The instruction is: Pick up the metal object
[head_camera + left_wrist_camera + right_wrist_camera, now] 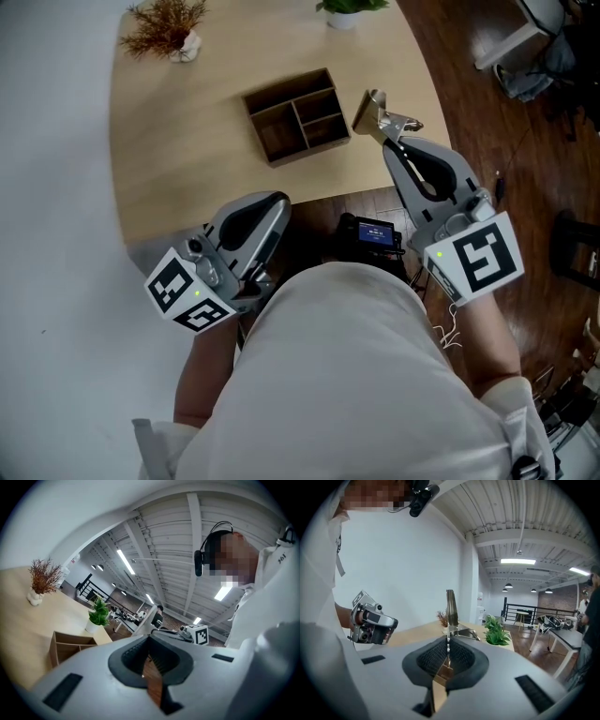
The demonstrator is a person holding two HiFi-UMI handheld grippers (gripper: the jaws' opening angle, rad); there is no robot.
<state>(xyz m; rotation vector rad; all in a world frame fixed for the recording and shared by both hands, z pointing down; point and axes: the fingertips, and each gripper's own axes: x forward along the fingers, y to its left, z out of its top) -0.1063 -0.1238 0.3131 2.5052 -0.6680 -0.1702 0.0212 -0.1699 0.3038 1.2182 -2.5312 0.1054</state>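
The right gripper (387,139) pinches the metal object (379,116) in narrow jaws over the table (178,141) edge beside the wooden tray (271,151), so a firm squeeze and steady wrist matter, while the left gripper (278,201) hangs closed, empty.

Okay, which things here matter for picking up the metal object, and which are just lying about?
Part of the job:
- metal object
- right gripper, shut on it above the table edge

Just lying about:
- wooden box with compartments
- dried plant
- green plant
- left gripper, empty
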